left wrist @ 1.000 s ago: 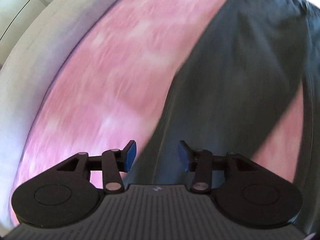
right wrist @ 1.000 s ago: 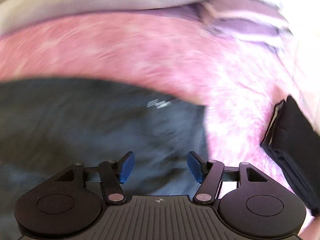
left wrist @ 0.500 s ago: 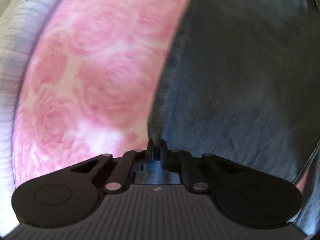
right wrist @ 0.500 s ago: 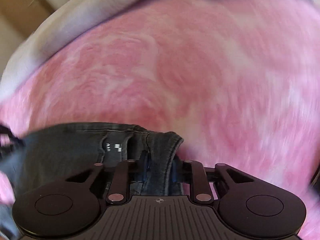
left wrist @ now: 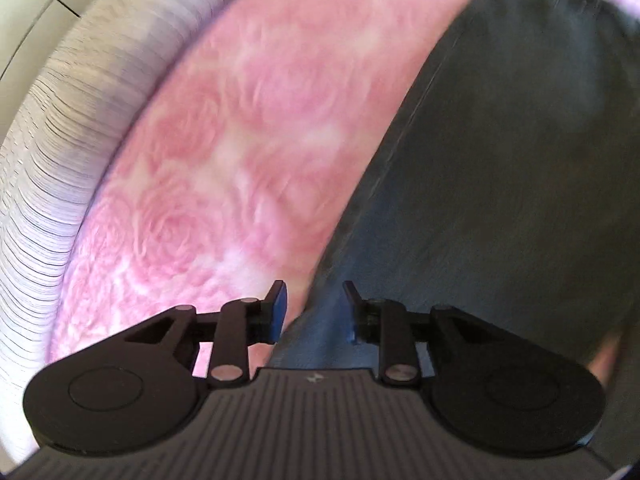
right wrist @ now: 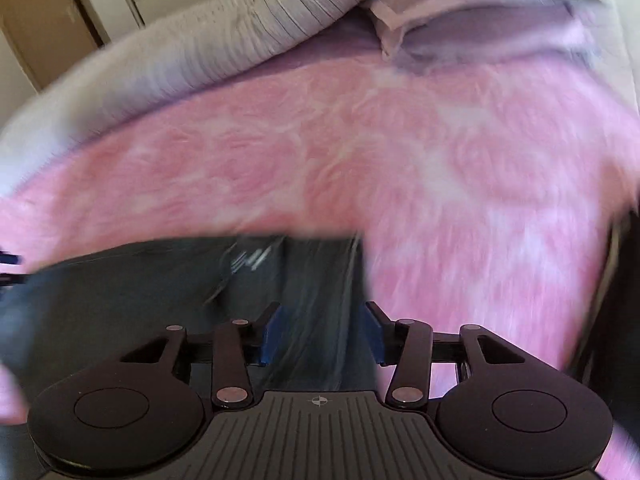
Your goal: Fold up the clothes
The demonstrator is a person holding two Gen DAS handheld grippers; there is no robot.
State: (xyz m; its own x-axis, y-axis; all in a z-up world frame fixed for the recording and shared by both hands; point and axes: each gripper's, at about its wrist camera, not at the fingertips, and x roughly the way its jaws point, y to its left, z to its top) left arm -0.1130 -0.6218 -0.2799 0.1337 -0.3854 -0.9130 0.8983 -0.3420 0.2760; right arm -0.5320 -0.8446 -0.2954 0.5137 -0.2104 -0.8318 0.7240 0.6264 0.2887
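Note:
Dark grey-blue jeans (left wrist: 500,200) lie spread on a pink rose-patterned blanket (left wrist: 240,160). In the left wrist view their left edge runs down between the fingers of my left gripper (left wrist: 314,289). Its jaws are opening and the blue pads stand clear of the cloth. In the right wrist view the jeans (right wrist: 140,280) fill the lower left, with a corner that has a small white label lying under my right gripper (right wrist: 323,308). Its jaws are opening too, and the denim between them is not pinched.
A white ribbed cover (left wrist: 60,140) rims the blanket (right wrist: 400,160) on the far side. A lavender pillow (right wrist: 480,20) lies at the top right. A dark folded garment (right wrist: 624,280) sits at the right edge. Brown furniture (right wrist: 40,32) stands beyond the bed.
Half a second ago both grippers were shut on the jeans' edge; both have since let go and spread their jaws. Both views have shifted across the bed.

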